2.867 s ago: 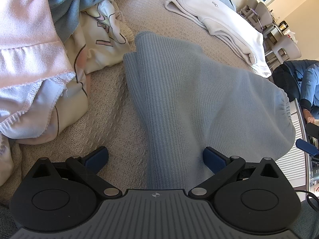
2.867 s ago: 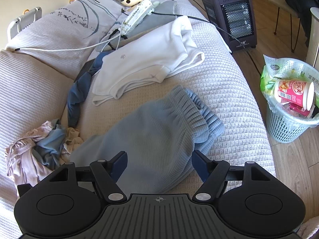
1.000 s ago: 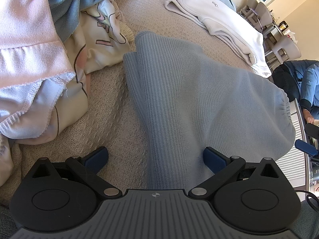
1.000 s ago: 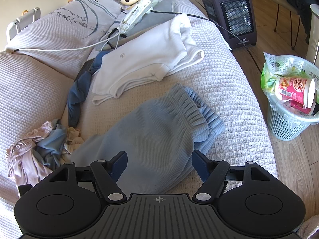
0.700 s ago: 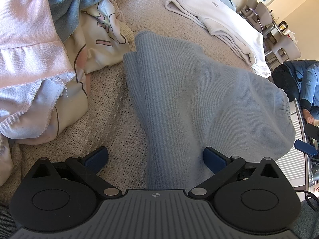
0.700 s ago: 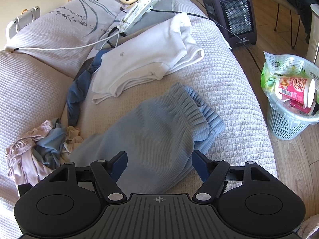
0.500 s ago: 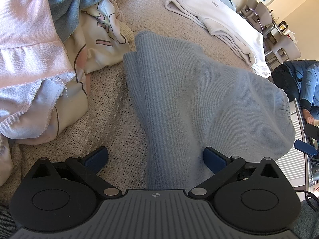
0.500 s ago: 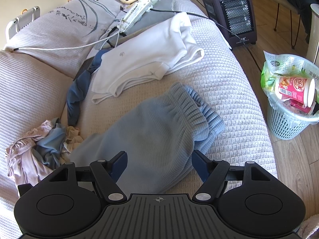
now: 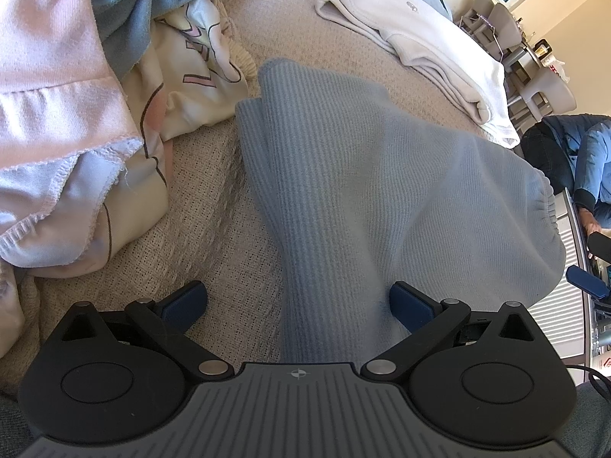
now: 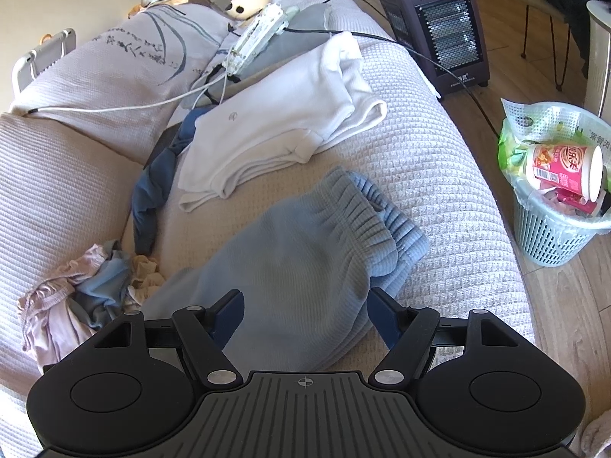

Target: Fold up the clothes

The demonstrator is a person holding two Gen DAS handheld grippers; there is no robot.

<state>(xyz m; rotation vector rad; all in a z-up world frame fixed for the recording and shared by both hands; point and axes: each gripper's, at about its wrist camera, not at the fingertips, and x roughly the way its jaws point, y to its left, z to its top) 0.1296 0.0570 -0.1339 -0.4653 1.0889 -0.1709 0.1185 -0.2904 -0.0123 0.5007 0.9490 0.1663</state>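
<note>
Light blue ribbed trousers point(image 9: 382, 191) lie folded lengthwise on the beige sofa cover point(image 9: 214, 236); in the right wrist view point(image 10: 298, 263) the elastic waistband points toward the sofa's front edge. My left gripper point(image 9: 298, 301) is open and hovers low over the leg end, its jaws on either side of the fabric. My right gripper point(image 10: 305, 318) is open and hovers over the trousers' near edge. Neither gripper holds the cloth.
A folded white garment point(image 10: 282, 129) lies beyond the trousers. A heap of pink, blue and cream clothes point(image 9: 88, 107) sits at the left; it also shows in the right wrist view point(image 10: 84, 297). A power strip point(image 10: 256, 38), heater point(image 10: 439, 34) and waste basket point(image 10: 553, 206) stand at the right.
</note>
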